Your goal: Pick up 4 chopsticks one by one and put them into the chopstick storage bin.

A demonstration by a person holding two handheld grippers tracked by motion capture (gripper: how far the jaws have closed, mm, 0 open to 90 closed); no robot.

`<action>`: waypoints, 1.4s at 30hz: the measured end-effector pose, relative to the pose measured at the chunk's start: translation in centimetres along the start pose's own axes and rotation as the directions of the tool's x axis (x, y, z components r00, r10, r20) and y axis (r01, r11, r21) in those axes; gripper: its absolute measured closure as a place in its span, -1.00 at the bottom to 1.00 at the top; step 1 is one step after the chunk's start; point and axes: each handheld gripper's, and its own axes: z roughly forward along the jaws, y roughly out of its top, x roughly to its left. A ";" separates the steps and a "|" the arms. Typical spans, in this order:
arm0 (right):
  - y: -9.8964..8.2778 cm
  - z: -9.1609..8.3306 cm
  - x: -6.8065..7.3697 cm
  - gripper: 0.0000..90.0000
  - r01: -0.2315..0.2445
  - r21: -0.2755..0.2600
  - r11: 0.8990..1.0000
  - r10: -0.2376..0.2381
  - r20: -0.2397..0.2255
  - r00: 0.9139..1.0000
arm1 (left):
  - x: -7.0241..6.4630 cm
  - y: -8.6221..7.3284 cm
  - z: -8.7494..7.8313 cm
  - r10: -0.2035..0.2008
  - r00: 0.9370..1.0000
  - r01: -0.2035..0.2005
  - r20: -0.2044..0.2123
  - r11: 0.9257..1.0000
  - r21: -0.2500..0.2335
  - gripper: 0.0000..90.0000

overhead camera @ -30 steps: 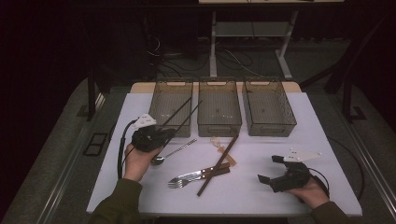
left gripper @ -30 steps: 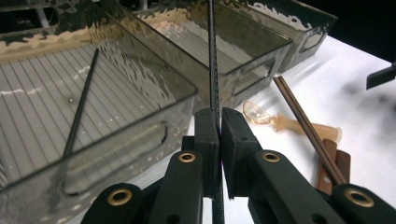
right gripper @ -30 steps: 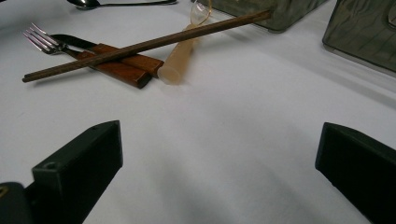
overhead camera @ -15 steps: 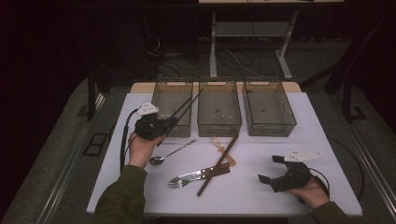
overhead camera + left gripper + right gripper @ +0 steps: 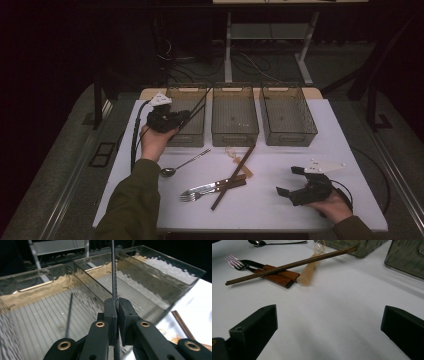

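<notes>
Dark chopstick (image 5: pixel 114 270) cut off by top edge, left gripper view

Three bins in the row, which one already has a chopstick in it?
The left bin, the one the left gripper hovers over: a dark chopstick lies on its ribbed floor. The middle bin and right bin hold none.

1. No text, label, brand, number or sign can be read in any view.
2. The three clear bins (image 5: pixel 235 117), the cutlery and the white worktop (image 5: pixel 300 200) bear no legible markings.
</notes>
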 end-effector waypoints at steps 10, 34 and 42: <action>0.0 -0.1 0.0 -0.98 0.000 -0.005 1.000 0.000 -0.007 1.000 | 1.9 1.0 2.2 -0.007 0.999 0.009 -0.044 1.000 0.028 0.89; 0.0 -0.2 0.1 -0.99 0.000 -0.010 1.000 0.000 -0.013 1.000 | 4.6 -0.4 4.6 -0.077 0.981 0.101 -0.177 0.987 0.127 0.86; 0.0 -0.2 0.1 -0.98 0.003 -0.009 1.000 -0.003 -0.012 1.000 | 4.4 -0.4 4.6 -0.068 0.981 0.093 -0.183 0.987 0.131 0.59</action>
